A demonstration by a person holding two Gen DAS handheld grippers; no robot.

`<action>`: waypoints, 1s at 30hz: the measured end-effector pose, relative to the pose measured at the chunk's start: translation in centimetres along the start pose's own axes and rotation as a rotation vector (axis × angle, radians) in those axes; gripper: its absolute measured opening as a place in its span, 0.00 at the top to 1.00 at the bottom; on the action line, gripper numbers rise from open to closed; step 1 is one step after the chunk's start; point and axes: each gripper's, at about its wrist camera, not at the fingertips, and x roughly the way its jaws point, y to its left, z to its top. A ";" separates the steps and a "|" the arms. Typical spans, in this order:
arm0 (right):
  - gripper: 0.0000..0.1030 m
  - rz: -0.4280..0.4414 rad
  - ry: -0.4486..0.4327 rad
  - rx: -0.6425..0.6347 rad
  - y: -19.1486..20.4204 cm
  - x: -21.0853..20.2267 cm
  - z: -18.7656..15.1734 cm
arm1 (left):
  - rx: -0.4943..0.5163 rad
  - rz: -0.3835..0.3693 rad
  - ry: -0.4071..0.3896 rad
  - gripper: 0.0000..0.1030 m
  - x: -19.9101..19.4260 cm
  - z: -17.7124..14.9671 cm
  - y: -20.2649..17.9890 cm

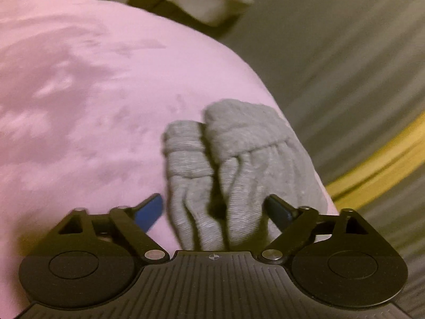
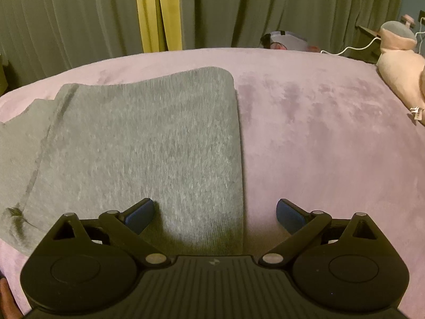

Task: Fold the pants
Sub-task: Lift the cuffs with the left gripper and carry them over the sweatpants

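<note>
Grey knit pants lie on a pink bed cover. In the left wrist view the two ribbed leg cuffs [image 1: 228,154] lie side by side near the bed's edge, and my left gripper [image 1: 215,210] is open with its blue-padded fingers on either side of the legs. In the right wrist view the flat upper part of the pants [image 2: 138,143] lies spread out, its straight right edge running toward the camera. My right gripper [image 2: 215,214] is open, straddling that edge, left finger over the fabric, right finger over the bed cover.
The pink bed cover [image 2: 332,138] stretches wide to the right. A stuffed toy [image 2: 398,69] lies at its far right corner. Green curtains with a yellow strip [image 2: 156,13] hang behind the bed. A pale object [image 1: 209,0] sits beyond the bed in the left wrist view.
</note>
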 end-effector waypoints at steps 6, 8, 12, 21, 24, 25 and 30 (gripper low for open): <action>0.04 -0.007 0.006 -0.019 0.4 0.2 -0.2 | 0.002 -0.061 -0.045 0.11 2.5 0.8 0.7; 0.04 -0.005 0.006 -0.021 0.5 0.3 -0.2 | -0.002 -0.046 -0.054 0.25 3.1 1.1 1.2; 0.04 -0.002 0.004 -0.025 0.6 0.4 -0.2 | 0.020 -0.041 -0.068 0.47 3.1 0.9 1.3; 0.04 -0.001 0.014 -0.022 0.6 0.6 -0.2 | -0.005 -0.150 -0.102 0.44 2.0 0.7 1.6; 0.04 -0.001 0.018 -0.021 0.6 0.7 -0.2 | -0.042 -0.117 -0.059 0.30 3.4 0.8 2.1; 0.04 0.000 0.020 -0.020 0.5 0.8 -0.2 | -0.039 -0.120 -0.064 0.30 3.4 0.9 2.1; 0.04 0.004 0.025 -0.013 0.3 0.9 -0.2 | -0.034 -0.118 -0.071 0.54 3.6 0.6 2.3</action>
